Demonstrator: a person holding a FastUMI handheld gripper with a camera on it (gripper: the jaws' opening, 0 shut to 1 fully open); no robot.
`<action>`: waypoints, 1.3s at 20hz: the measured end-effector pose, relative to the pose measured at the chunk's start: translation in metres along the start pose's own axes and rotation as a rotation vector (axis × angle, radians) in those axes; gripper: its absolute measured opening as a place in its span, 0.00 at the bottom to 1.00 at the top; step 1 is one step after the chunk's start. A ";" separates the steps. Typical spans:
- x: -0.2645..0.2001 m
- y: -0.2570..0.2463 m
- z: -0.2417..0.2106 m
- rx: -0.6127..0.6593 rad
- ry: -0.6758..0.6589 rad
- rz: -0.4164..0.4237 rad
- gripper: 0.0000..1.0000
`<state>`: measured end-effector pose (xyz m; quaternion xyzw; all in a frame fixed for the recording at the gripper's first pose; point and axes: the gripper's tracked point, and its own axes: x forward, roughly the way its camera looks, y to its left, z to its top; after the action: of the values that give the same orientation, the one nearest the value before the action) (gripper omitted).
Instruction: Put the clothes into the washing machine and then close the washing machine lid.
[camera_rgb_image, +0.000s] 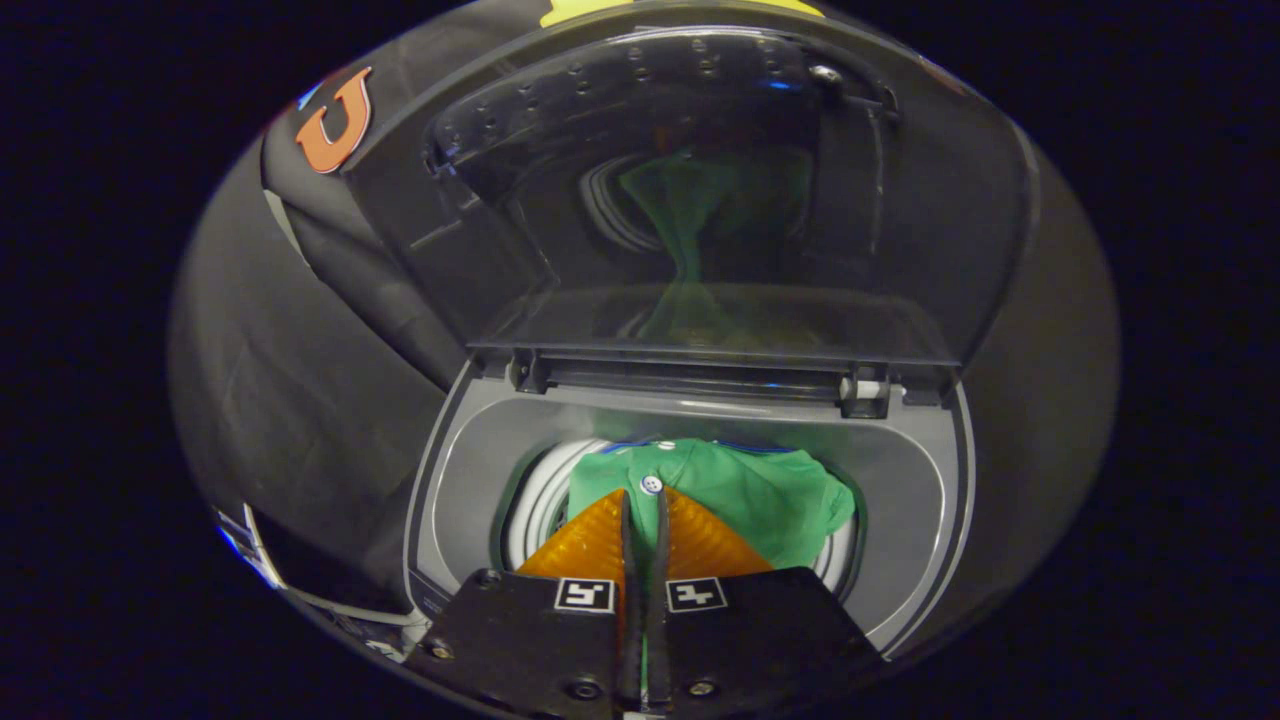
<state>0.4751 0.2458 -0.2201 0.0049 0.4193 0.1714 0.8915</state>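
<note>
booth: black cloth hanging behind washing machine (930, 470)
lid (700, 200): standing open for loading
claw (645, 510): clenching green shirt (760, 490), lowering it into drum

**One camera, riding the gripper, looking down into the washer**

The gripper view sits just behind the gripper (643, 500) and faces forward along its two nearly closed fingers, angled down into the washing machine (930, 470) opening from close above its front rim. The raised lid (900, 220) stands beyond, facing the lens, with the booth wall (280, 360) to the sides.
</note>
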 end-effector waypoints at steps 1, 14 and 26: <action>0.005 -0.004 -0.016 -0.004 0.071 -0.020 0.28; -0.055 0.010 0.024 -0.131 -0.079 0.007 0.92; -0.182 0.045 0.183 -0.163 -0.394 0.041 0.93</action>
<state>0.4914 0.2565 0.0407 -0.0255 0.2215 0.2185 0.9500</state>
